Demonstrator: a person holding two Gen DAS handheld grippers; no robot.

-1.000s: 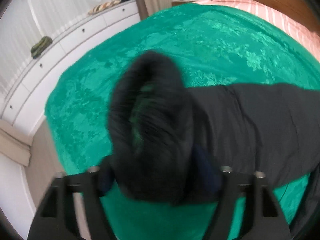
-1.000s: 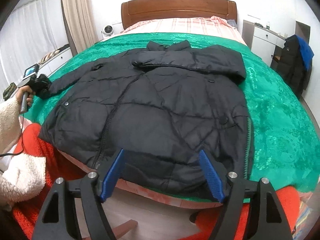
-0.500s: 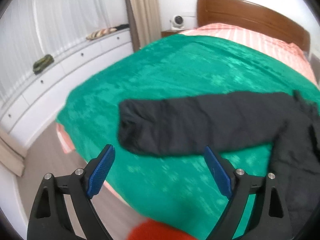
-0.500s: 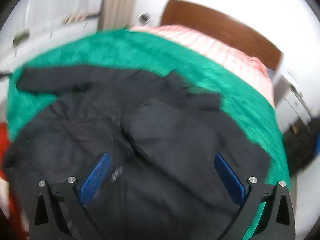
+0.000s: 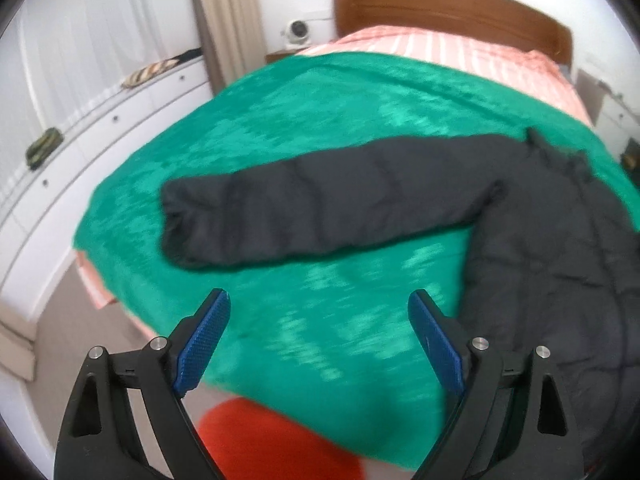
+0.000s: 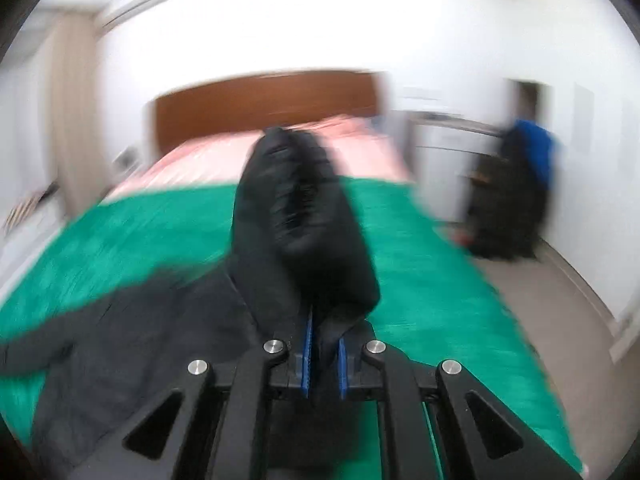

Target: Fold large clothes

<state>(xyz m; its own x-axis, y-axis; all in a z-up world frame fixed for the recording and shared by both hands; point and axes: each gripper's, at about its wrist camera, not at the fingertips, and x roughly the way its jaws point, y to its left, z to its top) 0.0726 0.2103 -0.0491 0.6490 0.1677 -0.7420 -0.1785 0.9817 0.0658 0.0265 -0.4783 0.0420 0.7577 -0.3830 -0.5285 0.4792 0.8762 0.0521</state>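
Observation:
A black padded jacket (image 5: 560, 248) lies on the green bedspread (image 5: 312, 132). Its left sleeve (image 5: 320, 212) is stretched out flat towards the bed's left edge. My left gripper (image 5: 318, 332) is open and empty, held above the near edge of the bed, short of the sleeve. My right gripper (image 6: 323, 356) is shut on a raised fold of the jacket (image 6: 300, 216), which stands up in front of the camera and hides the bed behind it. The right wrist view is blurred.
A wooden headboard (image 5: 448, 4) and pink striped sheet (image 5: 440, 48) lie at the far end. White drawers (image 5: 100, 120) run along the left wall. A dark and blue garment (image 6: 516, 184) hangs at the right. Red fabric (image 5: 276, 440) is below the left gripper.
My left gripper let go of the sleeve, opened and drew back. My right gripper closed on the jacket and lifted a fold of it.

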